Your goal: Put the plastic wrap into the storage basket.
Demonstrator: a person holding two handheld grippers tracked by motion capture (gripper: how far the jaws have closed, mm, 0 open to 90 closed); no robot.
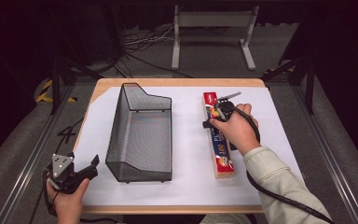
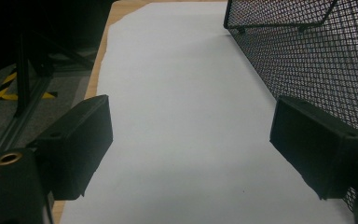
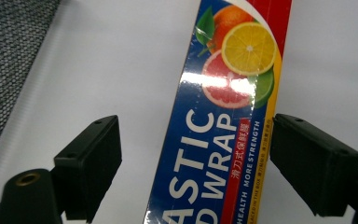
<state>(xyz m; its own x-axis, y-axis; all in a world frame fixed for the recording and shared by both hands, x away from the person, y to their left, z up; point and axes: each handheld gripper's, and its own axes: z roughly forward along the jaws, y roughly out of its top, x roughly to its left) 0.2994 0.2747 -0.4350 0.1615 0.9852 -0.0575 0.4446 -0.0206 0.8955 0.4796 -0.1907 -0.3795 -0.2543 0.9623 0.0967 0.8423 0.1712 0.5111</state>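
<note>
Right gripper (image 3: 196, 154) over the plastic wrap box (image 3: 223, 116)

Jaws spread wide, box between them, not pinched yet. Box lying flat on the white sheet (image 1: 186, 154), right of the wire basket (image 1: 142, 135). Left gripper (image 2: 191, 140) spread too, holding nothing, low beside the basket's near corner.

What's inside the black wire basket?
Nothing that I can see. Through the open top of the wire basket only its bare mesh floor shows. The plastic wrap box lies outside it on the white sheet.

Cream sleeve (image 1: 279, 179); black jaws, seemingly matte plastic.
</note>
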